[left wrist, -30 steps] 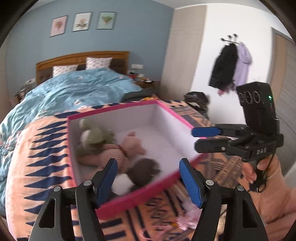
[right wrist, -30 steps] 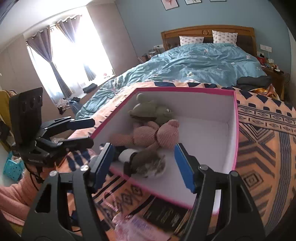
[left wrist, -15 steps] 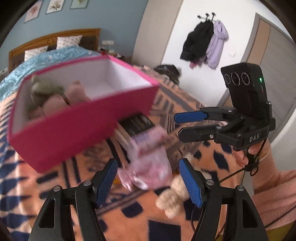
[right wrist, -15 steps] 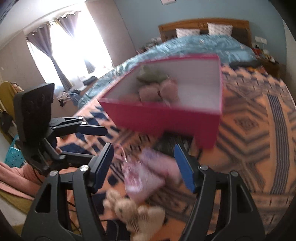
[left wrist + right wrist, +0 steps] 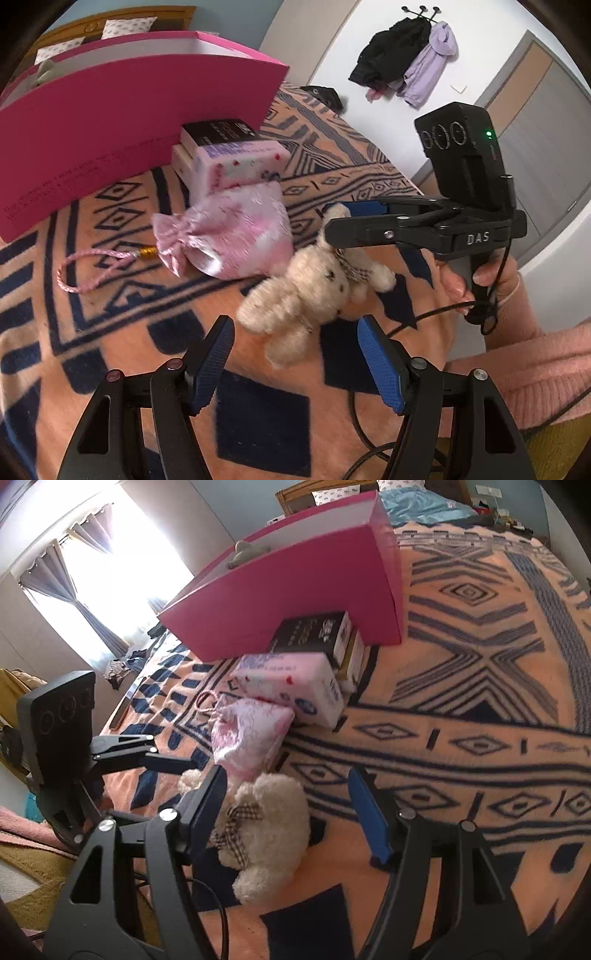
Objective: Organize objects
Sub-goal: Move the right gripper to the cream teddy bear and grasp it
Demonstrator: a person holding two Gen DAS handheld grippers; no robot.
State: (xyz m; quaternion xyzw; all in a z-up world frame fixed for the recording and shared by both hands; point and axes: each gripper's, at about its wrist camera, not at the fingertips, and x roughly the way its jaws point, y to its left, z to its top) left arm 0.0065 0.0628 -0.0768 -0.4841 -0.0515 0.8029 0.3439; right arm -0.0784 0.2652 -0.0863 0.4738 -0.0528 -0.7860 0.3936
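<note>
left gripper (image 5: 295,363): jaws open, empty, teddy (image 5: 310,291) just beyond | right gripper (image 5: 288,812): jaws open, teddy by left jaw, unheld | teddy lower centre on blanket (image 5: 461,686) | pouch (image 5: 229,232), books (image 5: 229,151) behind | pink box (image 5: 129,114) upper left

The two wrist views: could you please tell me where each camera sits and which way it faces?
Left wrist: on the left tool, facing down at the cream teddy; shows the right tool and hand.
Right wrist: on the right tool, facing the same teddy; shows the left tool.
Shared: teddy, pink pouch, pink box, blanket.
</note>
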